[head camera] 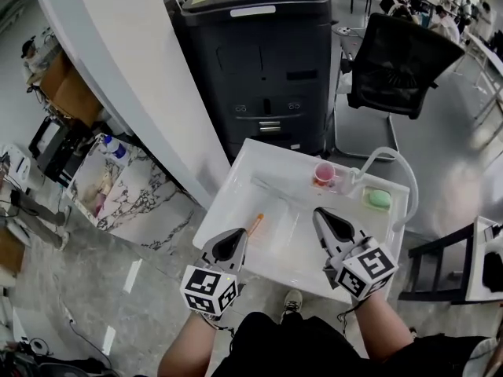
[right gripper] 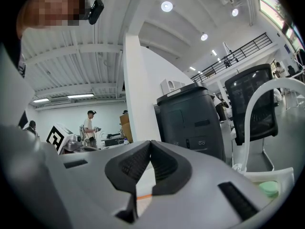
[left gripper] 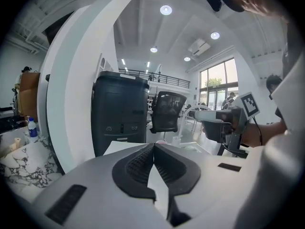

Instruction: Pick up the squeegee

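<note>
A thin orange-handled tool [head camera: 255,225], which seems to be the squeegee, lies on the white basin table [head camera: 236,171] near its front left; its head is hard to make out. My left gripper [head camera: 238,237] is shut and empty, its tip just left of and below the orange handle. Also shut and empty, my right gripper [head camera: 322,213] hovers over the basin's front right. From the left gripper view, the shut jaws [left gripper: 153,147] face the basin, with the right gripper [left gripper: 214,123] alongside. A strip of orange [right gripper: 144,196] shows under the right gripper [right gripper: 150,144].
A pink cup [head camera: 324,173], a green soap bar [head camera: 379,199] and a white curved hose [head camera: 391,161] sit at the basin's far right. Behind stand a black machine [head camera: 259,61], a black chair [head camera: 405,61] and a white pillar [head camera: 134,77]. A dark chair frame [head camera: 444,269] is at right.
</note>
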Motion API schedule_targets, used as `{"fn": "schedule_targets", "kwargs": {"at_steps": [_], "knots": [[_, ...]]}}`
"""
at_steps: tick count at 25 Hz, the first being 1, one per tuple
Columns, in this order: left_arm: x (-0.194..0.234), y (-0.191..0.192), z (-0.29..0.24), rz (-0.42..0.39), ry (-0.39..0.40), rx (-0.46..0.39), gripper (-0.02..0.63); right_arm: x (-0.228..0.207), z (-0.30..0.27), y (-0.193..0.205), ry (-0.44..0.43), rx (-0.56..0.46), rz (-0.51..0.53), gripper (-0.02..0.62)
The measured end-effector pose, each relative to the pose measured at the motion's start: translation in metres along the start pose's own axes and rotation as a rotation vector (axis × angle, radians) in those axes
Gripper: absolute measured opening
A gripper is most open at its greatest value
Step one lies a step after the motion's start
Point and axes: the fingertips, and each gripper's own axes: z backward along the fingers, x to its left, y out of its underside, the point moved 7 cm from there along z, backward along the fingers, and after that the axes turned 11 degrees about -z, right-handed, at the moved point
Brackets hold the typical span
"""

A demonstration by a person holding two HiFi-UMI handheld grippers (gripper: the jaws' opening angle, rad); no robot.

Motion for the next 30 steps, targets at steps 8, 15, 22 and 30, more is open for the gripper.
{"fn": "schedule_targets", "kwargs": {"at_steps": [8,15,22,30], "knots": [[0.005,0.005,-0.055,-0.004,0.042,0.078,0.029,-0.021,-0.002,-0.003,0.018,0.018,-0.013,0.017],[0.022,0.029,-0.098,0.002,0.117,0.176,0.124,-0.031,-0.015,0.000,0.086,0.018,-0.028,0.017],[0.039,0.069,-0.149,-0.027,0.244,0.312,0.181,-0.042,-0.039,0.003,0.191,0.009,-0.043,0.017],[0.058,0.116,-0.200,-0.036,0.347,0.455,0.189,-0.053,-0.066,0.011,0.301,0.026,-0.054,0.017]]}}
